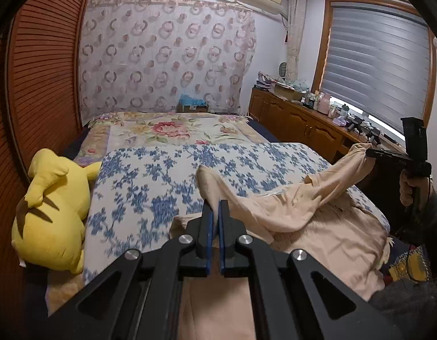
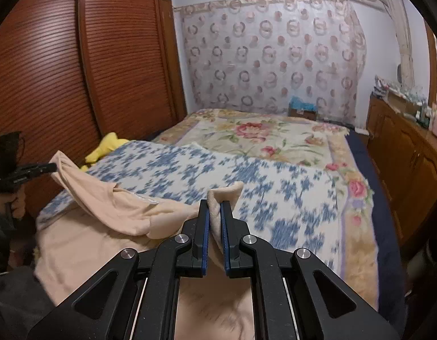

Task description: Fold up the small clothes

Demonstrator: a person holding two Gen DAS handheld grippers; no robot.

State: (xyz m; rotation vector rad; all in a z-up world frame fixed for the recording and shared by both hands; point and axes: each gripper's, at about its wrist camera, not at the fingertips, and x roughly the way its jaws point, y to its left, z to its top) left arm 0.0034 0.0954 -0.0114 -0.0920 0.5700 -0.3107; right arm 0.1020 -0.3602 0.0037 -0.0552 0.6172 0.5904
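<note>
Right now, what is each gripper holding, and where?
Both hold the beige soft garment: left gripper and right gripper each shut on a bunched end, lifted off the bed.

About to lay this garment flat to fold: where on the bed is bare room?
Free: the blue-flowered blanket ahead of both claws, bordered by the rose quilt beyond. Crowded: the yellow plush at its left edge, and the beige garment heaped nearest you.

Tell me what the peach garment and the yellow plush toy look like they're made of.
Peach garment: thin, matte, stretchy-looking knit, possibly cotton jersey; it drapes in soft folds from both grippers. Yellow plush toy: smooth short-pile fabric over soft stuffing, judging by its rounded, puffy shape.
</note>
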